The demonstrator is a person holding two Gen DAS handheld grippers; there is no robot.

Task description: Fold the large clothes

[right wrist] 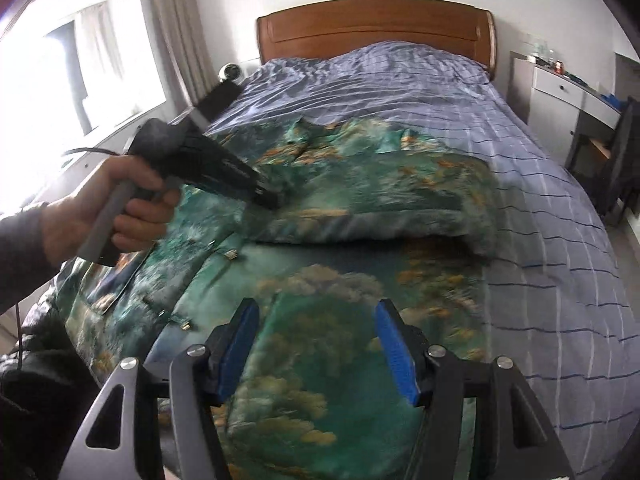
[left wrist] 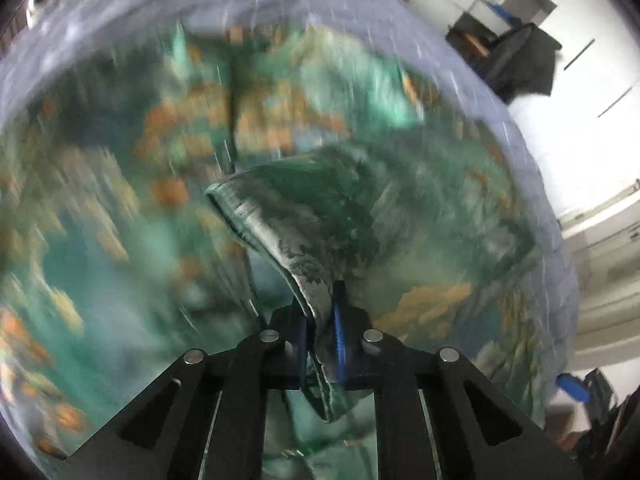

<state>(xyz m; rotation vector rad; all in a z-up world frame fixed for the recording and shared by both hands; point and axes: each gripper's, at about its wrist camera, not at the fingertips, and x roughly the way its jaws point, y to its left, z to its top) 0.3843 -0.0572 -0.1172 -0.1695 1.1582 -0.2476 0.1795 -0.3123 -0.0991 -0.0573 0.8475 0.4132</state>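
Left hand-held gripper, clamped on a fold of the green printed garment spread lengthwise down the bed, works mid-left of frame, while the right hand-held gripper hovers apart above its near end.

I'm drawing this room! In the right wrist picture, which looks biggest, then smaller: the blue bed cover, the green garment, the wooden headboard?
1. Blue bed cover
2. Green garment, close behind; its nearness to the camera inflates it
3. Wooden headboard
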